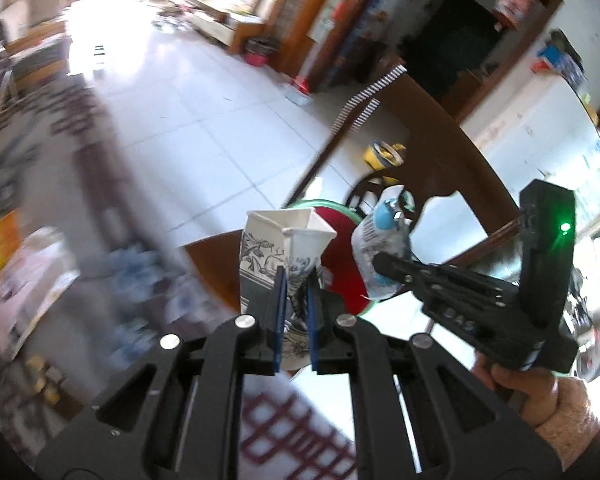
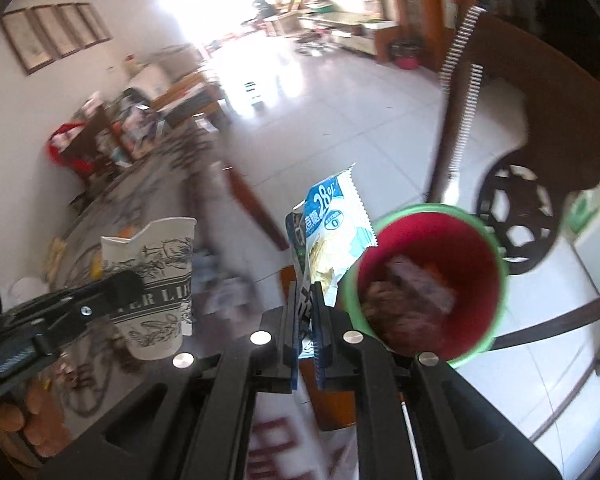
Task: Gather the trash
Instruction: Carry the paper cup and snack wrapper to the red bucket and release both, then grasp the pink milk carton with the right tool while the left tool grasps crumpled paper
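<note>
My left gripper [image 1: 297, 284] is shut on a crushed white paper cup [image 1: 282, 248] with a dark floral print; the cup [image 2: 152, 276] also shows at the left of the right wrist view. My right gripper [image 2: 307, 296] is shut on a blue-and-white snack wrapper [image 2: 334, 232], which sticks up from the pads; the same wrapper [image 1: 380, 248] appears at the right of the left wrist view. A red bin with a green rim [image 2: 496, 248] stands on the floor just right of the wrapper and holds some trash. In the left wrist view the bin [image 1: 340, 260] lies behind the cup.
A dark wooden chair [image 2: 512, 216] with a carved round back stands right behind the bin. A cluttered table [image 2: 112, 208] runs along the left. Pale floor tiles [image 1: 204, 120] stretch beyond. A hand in a knit sleeve [image 1: 556, 404] holds the right gripper.
</note>
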Tool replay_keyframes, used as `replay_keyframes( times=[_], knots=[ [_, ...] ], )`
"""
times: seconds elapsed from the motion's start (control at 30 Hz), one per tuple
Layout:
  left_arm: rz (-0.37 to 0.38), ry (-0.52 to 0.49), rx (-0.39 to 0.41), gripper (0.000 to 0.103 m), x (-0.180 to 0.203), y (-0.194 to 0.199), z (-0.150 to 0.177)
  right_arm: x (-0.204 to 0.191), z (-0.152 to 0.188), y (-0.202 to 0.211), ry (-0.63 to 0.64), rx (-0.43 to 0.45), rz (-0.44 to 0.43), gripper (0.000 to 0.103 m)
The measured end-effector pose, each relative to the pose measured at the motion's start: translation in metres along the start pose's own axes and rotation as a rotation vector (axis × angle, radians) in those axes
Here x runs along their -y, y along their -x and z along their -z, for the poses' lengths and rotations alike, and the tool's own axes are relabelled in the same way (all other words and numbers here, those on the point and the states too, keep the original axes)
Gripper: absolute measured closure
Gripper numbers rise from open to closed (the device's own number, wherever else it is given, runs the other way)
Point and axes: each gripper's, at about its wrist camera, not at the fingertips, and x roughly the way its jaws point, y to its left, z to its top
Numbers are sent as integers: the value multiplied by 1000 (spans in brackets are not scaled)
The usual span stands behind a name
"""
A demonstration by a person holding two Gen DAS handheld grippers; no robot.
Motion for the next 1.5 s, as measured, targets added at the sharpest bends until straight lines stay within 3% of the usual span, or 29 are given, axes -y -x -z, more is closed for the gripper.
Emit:
replay_keyframes(
  times=[0.07, 0.27, 0.3, 0.33, 0.37, 0.47, 0.5, 0.6, 0.67, 0.73, 0.83, 0.97, 1.07, 1.2, 1.37, 1.5],
  knots=[
    [29, -41, -23, 95, 17, -22, -11, 22, -3, -3, -29, -7, 21, 95],
    [81, -133, -70, 94, 58, -76, -38, 72, -12, -8, -92, -8, 99, 76],
    [89, -145, -79, 90, 63, -82, -41, 78, -12, -8, -100, -8, 113, 70],
    [91, -162, -81, 80, 68, -87, -44, 82, -12, -7, -105, -5, 126, 66],
    [85, -174, -73, 60, 73, -90, -45, 85, -12, -6, -109, -1, 137, 57],
    [84, -174, -21, 33, 76, -88, -51, 91, -11, -1, -111, 9, 187, 46],
    [85, -166, -9, 30, 74, -85, -51, 92, -10, 2, -109, 20, 224, 37],
    [67, -154, 18, 29, 58, -68, -46, 81, -11, 10, -50, 42, 337, 24],
    [31, -135, 42, 23, 42, -51, -39, 62, -12, 14, 41, 63, 379, 14],
    [-11, -90, 78, 20, 16, -25, -25, 32, -12, 18, 167, 104, 362, 8],
    [-100, -3, 114, 20, -31, 17, 5, -32, -10, 18, 352, 138, 248, 7],
    [-206, 109, 135, 20, -92, 72, 48, -125, -7, -4, 522, 70, 22, 7],
    [-314, 183, 157, 20, -138, 117, 83, -208, -2, -36, 751, -25, -74, 7],
    [-443, 303, 199, 20, -191, 171, 126, -305, 15, -88, 1109, -137, -75, 7],
    [-539, 422, 206, 20, -256, 226, 171, -372, 27, -160, 1372, -340, -37, 7],
    [-520, 436, 160, 20, -296, 252, 203, -392, 32, -204, 1439, -536, -15, 7]
  ],
)
